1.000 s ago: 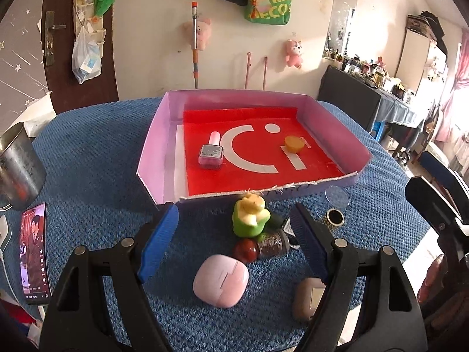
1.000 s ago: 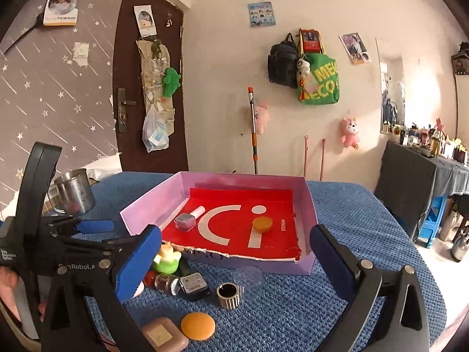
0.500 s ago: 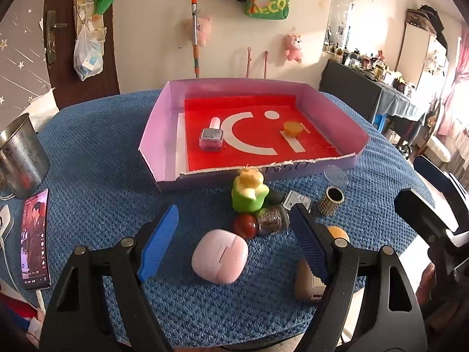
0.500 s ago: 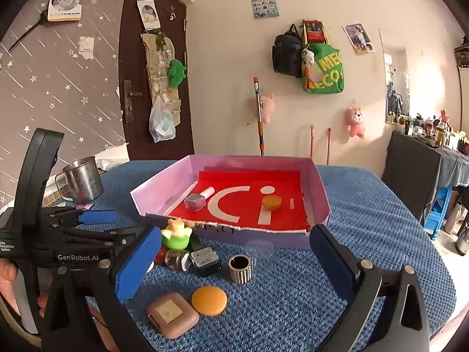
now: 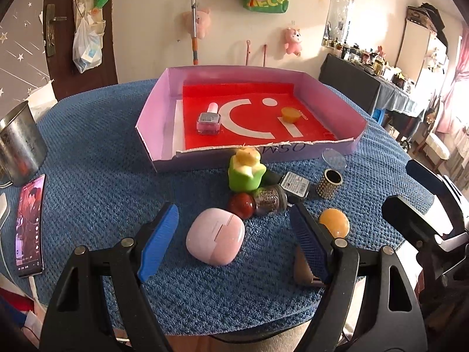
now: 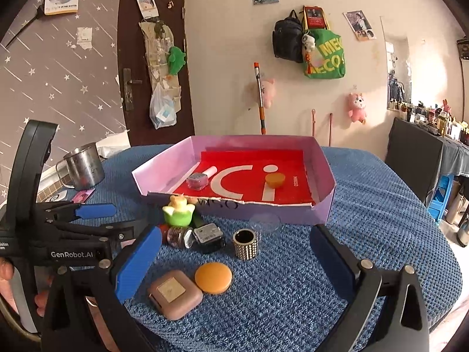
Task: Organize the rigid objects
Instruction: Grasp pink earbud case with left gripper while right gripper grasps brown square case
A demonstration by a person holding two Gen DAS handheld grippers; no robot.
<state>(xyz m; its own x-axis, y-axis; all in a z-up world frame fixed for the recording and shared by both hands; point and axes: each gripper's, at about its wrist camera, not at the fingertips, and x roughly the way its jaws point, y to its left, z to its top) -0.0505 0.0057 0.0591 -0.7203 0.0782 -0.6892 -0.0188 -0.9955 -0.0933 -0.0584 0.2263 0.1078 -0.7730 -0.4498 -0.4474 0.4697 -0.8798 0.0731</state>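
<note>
So, vs a second ago: whole table scene slid lower in right wrist view, tan case and orange disc now fully visible bottom centre. Left gripper fingers spread, nothing pinched, pink case sitting between them. Centre: green toy, glitter jar, studded ring crowd front of pink tray. Right gripper spread too, empty.

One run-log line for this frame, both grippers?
left gripper: open, over pink case | right gripper: open, empty | box: nail polish, orange cap
</note>
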